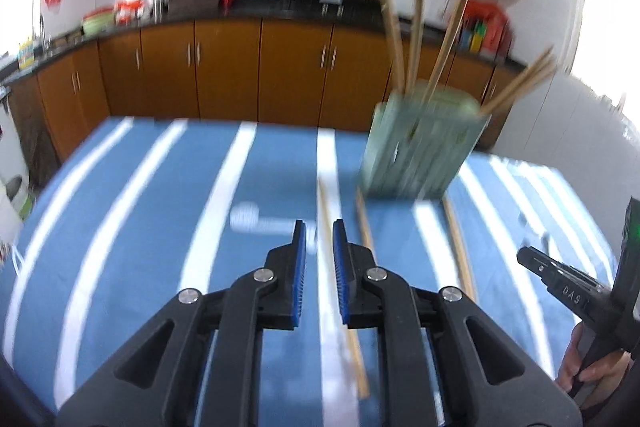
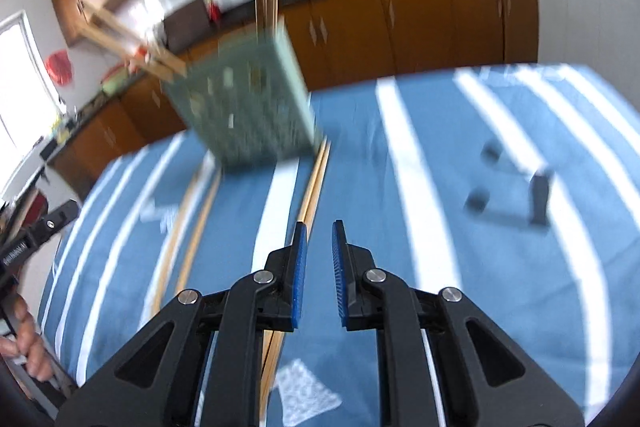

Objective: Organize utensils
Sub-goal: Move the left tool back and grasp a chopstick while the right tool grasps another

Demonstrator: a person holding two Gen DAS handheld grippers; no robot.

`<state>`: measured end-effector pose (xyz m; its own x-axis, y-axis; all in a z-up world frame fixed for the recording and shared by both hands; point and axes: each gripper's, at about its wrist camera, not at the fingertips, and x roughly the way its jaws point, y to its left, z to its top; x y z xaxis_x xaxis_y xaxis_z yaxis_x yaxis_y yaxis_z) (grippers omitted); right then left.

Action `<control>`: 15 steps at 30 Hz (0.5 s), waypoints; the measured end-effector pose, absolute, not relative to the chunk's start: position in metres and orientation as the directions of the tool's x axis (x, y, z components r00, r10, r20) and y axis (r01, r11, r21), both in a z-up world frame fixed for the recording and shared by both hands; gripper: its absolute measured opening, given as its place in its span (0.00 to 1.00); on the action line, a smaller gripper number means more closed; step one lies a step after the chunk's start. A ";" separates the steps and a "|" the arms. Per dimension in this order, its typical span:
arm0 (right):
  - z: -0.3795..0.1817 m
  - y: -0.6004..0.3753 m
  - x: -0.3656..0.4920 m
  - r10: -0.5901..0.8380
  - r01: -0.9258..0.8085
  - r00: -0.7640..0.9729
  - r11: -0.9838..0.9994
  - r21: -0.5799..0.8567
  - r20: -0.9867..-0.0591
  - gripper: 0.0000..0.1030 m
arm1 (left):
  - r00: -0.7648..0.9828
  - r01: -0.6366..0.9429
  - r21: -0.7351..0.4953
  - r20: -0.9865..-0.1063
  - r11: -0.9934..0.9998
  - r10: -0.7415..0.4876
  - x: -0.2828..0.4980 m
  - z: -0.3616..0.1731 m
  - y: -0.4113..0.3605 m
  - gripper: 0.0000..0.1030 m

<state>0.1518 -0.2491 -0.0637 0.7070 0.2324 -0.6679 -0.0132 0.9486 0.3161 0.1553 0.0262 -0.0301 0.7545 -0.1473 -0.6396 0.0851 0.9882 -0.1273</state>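
A pale green slotted utensil holder stands on the blue striped tablecloth and holds several wooden chopsticks. More chopsticks lie flat on the cloth: one runs under my left gripper, others lie to its right. My left gripper is open and empty, above that chopstick. In the right wrist view the holder is ahead to the left, and a pair of chopsticks runs from it toward my right gripper, which is open and empty. Both views are blurred.
Brown kitchen cabinets and a cluttered counter line the far wall. A dark small object lies on the cloth at the right. The other gripper shows at each view's edge.
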 end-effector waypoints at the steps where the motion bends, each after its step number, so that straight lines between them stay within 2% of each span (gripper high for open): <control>1: -0.073 -0.244 0.152 0.244 -0.016 0.687 0.947 0.321 -0.684 0.14 | 0.739 0.081 -0.132 -0.658 0.988 -0.148 0.155 -0.039 0.028 0.15; 7: -0.090 -0.227 0.160 0.266 -0.029 0.627 0.947 0.319 -0.732 0.14 | 0.689 0.061 -0.155 -0.708 0.986 -0.154 0.155 -0.066 0.036 0.15; 15: -0.092 -0.217 0.164 0.245 -0.047 0.617 0.960 0.276 -0.748 0.14 | 0.672 0.058 -0.160 -0.724 0.985 -0.157 0.158 -0.072 0.032 0.15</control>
